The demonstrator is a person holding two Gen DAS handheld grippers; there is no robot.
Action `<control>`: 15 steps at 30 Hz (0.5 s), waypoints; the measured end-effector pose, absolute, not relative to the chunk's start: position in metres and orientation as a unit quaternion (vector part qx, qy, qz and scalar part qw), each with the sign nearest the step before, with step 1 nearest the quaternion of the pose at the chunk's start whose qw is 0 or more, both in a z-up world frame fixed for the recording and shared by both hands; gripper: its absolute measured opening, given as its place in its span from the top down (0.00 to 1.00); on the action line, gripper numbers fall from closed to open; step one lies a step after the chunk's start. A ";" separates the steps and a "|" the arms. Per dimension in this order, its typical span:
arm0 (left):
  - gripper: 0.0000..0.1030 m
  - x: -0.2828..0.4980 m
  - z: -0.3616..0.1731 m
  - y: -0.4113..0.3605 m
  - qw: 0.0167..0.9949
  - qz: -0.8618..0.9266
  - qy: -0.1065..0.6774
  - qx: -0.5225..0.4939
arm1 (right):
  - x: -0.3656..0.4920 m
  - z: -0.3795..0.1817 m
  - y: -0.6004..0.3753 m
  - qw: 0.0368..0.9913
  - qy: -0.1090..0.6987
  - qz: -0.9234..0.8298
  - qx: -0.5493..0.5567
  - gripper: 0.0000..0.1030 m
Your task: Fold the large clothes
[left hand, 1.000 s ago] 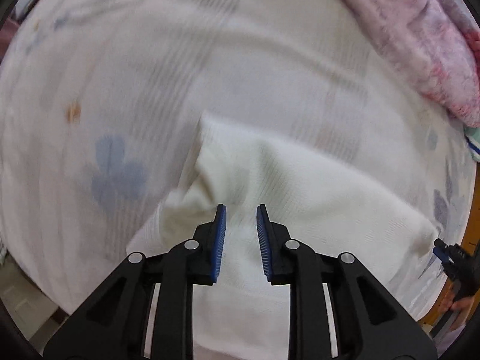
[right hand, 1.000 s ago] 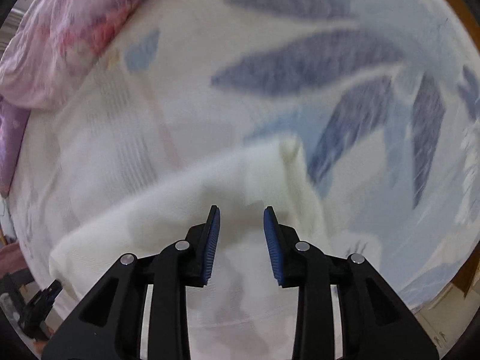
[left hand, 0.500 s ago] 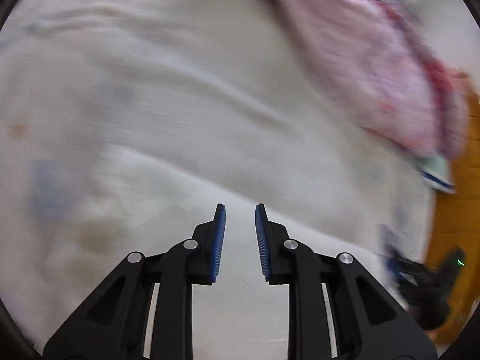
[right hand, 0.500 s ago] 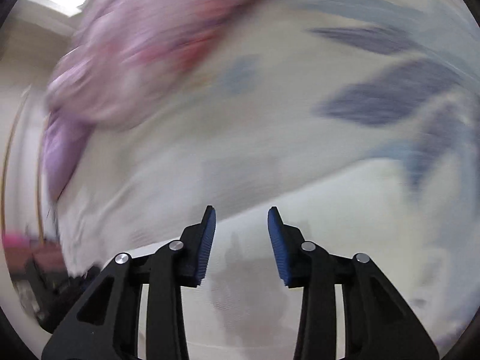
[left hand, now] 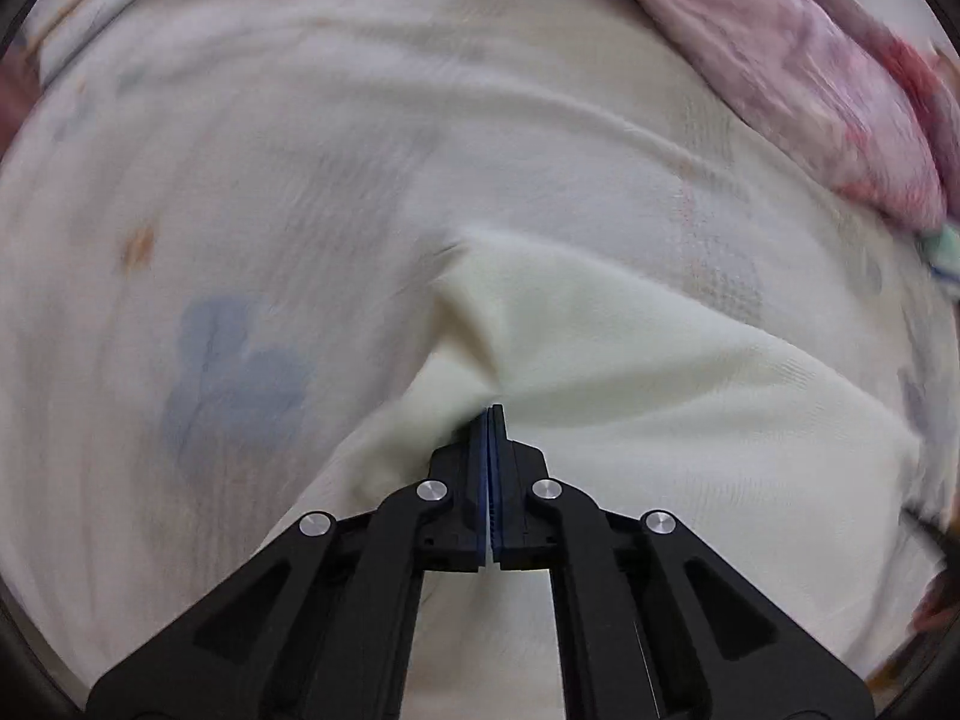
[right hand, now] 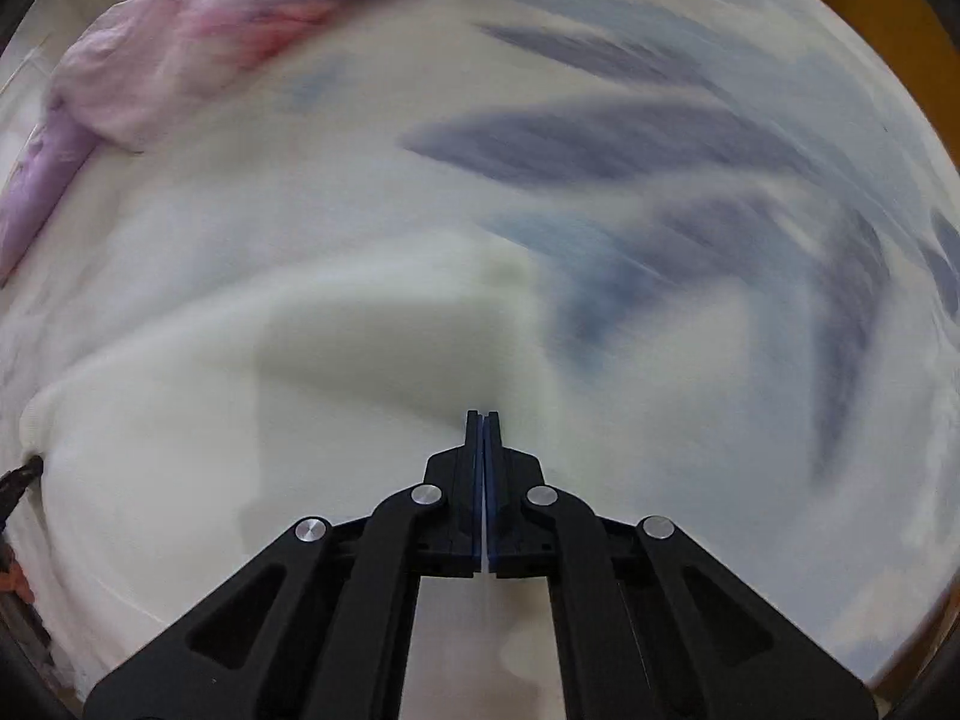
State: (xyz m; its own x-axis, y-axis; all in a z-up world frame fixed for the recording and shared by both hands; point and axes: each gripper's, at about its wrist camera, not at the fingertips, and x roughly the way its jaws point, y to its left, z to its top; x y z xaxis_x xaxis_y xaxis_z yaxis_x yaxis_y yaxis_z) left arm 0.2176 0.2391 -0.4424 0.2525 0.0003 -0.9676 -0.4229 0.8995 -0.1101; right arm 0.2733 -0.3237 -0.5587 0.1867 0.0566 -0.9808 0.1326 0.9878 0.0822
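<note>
Floral bedsheet (left hand: pixel 252 138), claws pinching cream garment (left hand: pixel 690 372) (both)

Soft even daylight; motion blur, fisheye-bent edges, dark corners.

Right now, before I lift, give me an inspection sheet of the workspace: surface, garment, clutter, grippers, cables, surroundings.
Surface: bed sheet, white with blue leaf print, lightly creased.
Job's things: cream garment lying on the sheet, bunched into folds at the left gripper.
Clutter: pink floral bedding heaped at the far edge; a purple piece beside it.
Grippers: left gripper shut on the garment; right gripper shut on the garment too.
Cables: nothing seen.
Surroundings: wooden bed edge; the right view is motion-blurred.
</note>
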 end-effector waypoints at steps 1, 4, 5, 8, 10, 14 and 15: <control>0.98 0.210 -0.436 0.238 0.766 0.154 0.605 -0.153 | 0.266 -0.554 -0.326 0.761 0.644 -0.044 0.064 0.93; 0.97 0.184 -0.410 0.218 0.779 0.112 0.599 -0.150 | 0.243 -0.524 -0.307 0.779 0.621 -0.001 0.089 0.94; 0.97 0.185 -0.412 0.202 0.779 0.097 0.599 -0.157 | 0.237 -0.516 -0.286 0.783 0.612 0.022 0.103 0.93; 0.98 0.164 -0.441 0.160 0.751 0.084 0.636 -0.155 | 0.221 -0.529 -0.242 0.753 0.631 0.074 0.171 0.93; 0.98 0.139 -0.467 0.143 0.716 0.091 0.670 -0.173 | 0.208 -0.551 -0.208 0.724 0.663 0.088 0.168 0.93; 0.98 0.085 -0.461 0.127 0.690 0.093 0.696 -0.174 | 0.154 -0.584 -0.177 0.672 0.720 0.085 0.154 0.94; 0.98 0.077 -0.462 0.125 0.677 0.093 0.708 -0.180 | 0.142 -0.583 -0.177 0.669 0.723 0.082 0.151 0.94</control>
State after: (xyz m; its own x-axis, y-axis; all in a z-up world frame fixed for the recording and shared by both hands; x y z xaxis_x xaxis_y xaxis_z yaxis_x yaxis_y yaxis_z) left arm 0.0775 0.1255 -0.4616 -0.0189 -0.1289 -0.9915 -0.3815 0.9176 -0.1120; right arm 0.1415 -0.1773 -0.5827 -0.0594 0.3276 -0.9429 0.1093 0.9411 0.3201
